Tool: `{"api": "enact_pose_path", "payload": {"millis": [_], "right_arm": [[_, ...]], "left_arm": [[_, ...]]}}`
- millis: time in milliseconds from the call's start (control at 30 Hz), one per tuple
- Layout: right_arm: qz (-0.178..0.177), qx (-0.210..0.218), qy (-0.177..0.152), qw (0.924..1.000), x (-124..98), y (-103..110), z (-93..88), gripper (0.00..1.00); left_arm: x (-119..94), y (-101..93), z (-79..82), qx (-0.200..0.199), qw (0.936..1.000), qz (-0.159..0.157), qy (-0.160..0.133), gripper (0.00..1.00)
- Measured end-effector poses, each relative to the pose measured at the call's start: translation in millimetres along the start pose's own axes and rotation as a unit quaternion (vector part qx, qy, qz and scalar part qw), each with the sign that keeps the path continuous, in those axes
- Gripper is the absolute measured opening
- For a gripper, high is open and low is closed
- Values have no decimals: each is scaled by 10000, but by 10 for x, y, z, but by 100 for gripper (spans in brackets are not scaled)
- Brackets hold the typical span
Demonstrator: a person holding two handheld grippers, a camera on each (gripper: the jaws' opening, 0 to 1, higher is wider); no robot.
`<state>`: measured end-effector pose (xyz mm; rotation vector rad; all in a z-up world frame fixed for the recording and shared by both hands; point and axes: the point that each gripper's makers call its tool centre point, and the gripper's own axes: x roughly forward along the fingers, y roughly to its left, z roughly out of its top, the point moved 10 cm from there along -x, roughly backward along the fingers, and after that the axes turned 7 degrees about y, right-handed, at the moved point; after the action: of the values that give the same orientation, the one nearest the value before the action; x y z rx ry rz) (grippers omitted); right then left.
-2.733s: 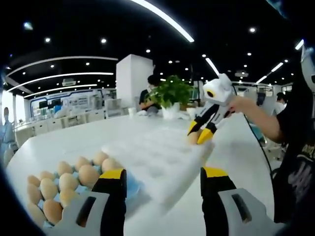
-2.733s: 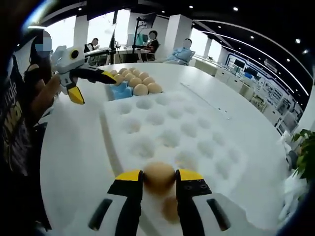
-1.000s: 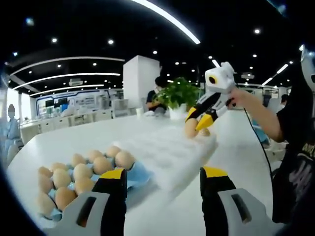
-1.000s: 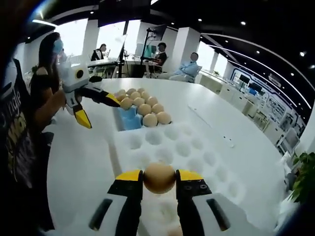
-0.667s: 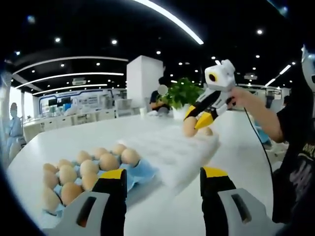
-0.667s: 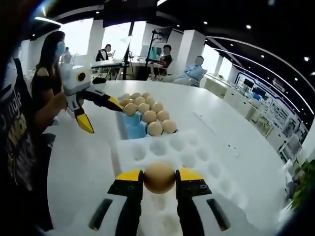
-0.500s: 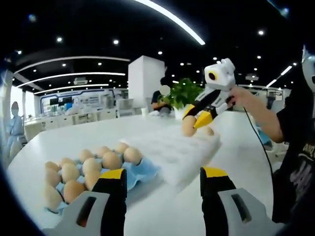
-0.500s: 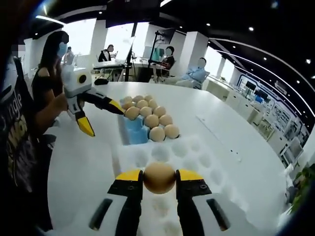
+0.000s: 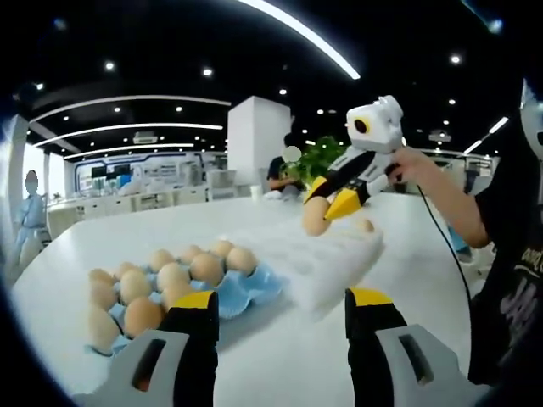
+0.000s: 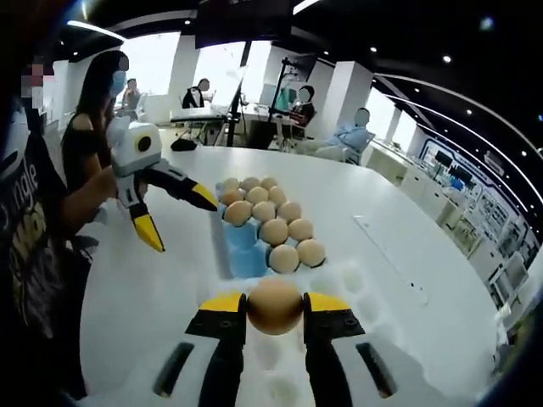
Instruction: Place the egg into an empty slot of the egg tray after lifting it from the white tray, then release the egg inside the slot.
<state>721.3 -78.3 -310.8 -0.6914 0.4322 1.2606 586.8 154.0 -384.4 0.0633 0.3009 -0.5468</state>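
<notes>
Right gripper (image 10: 275, 307) clamps a brown egg (image 10: 275, 306) above the white foam tray (image 10: 356, 292); left gripper (image 10: 174, 212) open, empty, beside the blue egg tray (image 10: 246, 250).

Egg tray (image 10: 246, 246): blue, on white table (image 10: 136, 288); near row of slots bare, rows beyond filled with brown eggs. White tray (image 10: 356, 292): just beside it, dimples bare. Left gripper (image 10: 174, 212): jaws spread, over the egg tray's near corner. Table surface left of both trays: open.
</notes>
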Motion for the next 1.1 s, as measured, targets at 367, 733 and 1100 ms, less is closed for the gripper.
{"api": "enact_pose_path", "payload": {"millis": [367,733,1100], "right_arm": [[170,-128,-52,9998,183,39,191,28],[344,-216,-63,9992,413,107,338,28],[550,-294,-57,9980,608,200,487,28]], "left_arm": [[-74,68,-58,-93,9999,58,-28,61],[-150,144,-111,-206,9997,130,-83,61],[-201,195,-142,-260,9994,181,-116,61]]}}
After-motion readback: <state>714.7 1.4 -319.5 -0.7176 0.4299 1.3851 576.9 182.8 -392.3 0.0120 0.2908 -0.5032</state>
